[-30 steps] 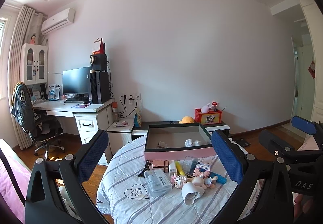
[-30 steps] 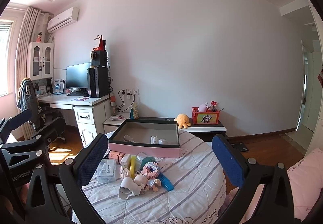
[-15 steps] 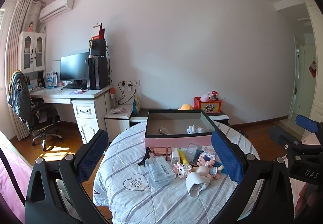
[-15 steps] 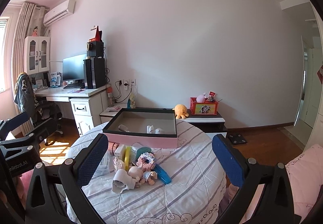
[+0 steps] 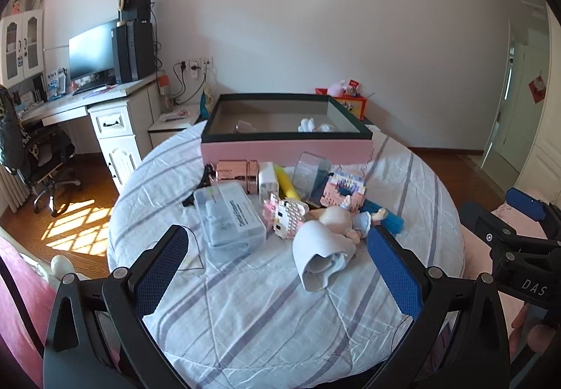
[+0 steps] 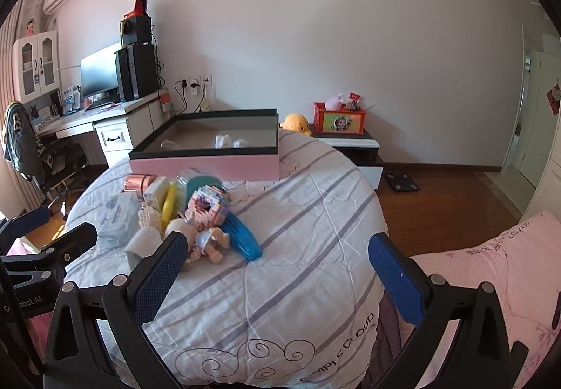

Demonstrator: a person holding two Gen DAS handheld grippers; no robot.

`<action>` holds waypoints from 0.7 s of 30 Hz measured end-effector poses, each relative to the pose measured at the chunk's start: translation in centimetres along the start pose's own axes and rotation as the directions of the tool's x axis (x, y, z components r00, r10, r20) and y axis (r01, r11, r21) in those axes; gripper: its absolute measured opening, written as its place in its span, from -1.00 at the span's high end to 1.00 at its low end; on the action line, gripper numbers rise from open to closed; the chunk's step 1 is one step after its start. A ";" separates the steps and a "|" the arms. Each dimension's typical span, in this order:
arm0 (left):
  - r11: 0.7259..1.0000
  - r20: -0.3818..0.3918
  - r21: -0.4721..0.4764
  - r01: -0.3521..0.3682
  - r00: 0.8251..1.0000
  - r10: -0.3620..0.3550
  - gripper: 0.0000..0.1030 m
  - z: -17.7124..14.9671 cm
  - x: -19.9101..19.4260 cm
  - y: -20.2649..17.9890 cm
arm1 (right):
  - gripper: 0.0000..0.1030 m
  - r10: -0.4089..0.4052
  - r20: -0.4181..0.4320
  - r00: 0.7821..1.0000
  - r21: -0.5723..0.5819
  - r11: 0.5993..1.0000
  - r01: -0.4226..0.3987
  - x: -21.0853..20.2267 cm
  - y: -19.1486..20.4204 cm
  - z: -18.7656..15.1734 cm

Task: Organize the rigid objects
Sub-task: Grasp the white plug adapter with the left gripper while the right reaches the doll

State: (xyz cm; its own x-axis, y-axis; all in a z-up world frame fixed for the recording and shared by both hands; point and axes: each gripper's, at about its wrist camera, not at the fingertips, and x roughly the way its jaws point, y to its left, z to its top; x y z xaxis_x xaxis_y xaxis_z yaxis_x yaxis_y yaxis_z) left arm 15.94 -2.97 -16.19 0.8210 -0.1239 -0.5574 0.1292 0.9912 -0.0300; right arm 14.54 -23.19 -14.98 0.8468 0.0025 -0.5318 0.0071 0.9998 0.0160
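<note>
On the round worktop [image 5: 280, 319], covered with a striped cloth, a heap of small things lies just in front of the pink box [image 5: 285, 150]: a clear plastic case [image 5: 229, 217], a doll [image 5: 336, 224], a yellow tube [image 5: 287, 184], a blue comb [image 6: 242, 240] and block toys. They touch and overlap, so a grab at one could likely drag or tip its neighbours, and the smooth case may slip on the loose cloth. The left gripper [image 5: 277, 270] hovers near the heap, jaws spread wide and holding nothing. The right gripper [image 6: 277, 270] hangs over bare cloth beside the heap, jaws equally wide, also empty.
</note>
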 end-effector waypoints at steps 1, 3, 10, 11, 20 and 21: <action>1.000 -0.012 0.012 0.003 1.000 -0.003 -1.00 -0.3 0.7 -0.5 | -1.00 0.000 -0.015 1.000 0.008 1.000 0.001 0.6 -0.4 -0.3; 0.999 -0.043 0.037 -0.006 0.999 0.008 -1.00 -0.7 2.1 -1.4 | -1.00 0.000 -0.038 0.999 0.023 1.000 0.001 1.5 -1.3 -0.8; 0.998 -0.114 0.061 -0.018 0.993 0.025 -1.00 -1.7 6.0 -3.3 | -1.00 0.006 -0.095 0.995 0.068 0.998 0.001 4.2 -3.5 -1.9; 0.998 -0.119 0.067 -0.015 0.993 0.023 -1.00 -1.7 6.4 -3.5 | -1.00 0.008 -0.101 0.995 0.072 0.997 -0.001 4.6 -3.7 -2.0; 0.997 -0.203 0.057 0.042 0.979 -0.030 -0.26 -2.8 9.7 -3.7 | -1.00 0.034 -0.143 0.989 0.088 0.996 -0.022 6.8 -4.3 -2.7; 0.997 -0.198 0.058 0.051 0.979 -0.038 -0.25 -2.8 9.5 -3.6 | -1.00 0.038 -0.148 0.988 0.087 0.996 -0.026 6.9 -4.2 -2.7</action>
State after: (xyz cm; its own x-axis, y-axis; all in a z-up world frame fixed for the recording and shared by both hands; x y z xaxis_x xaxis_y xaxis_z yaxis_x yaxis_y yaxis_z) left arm 21.72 -7.56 -23.72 0.6891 -0.1499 -0.7090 0.2027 0.9792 -0.0100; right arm 18.93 -27.29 -21.03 0.7586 0.0433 -0.6501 0.0315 0.9942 0.1029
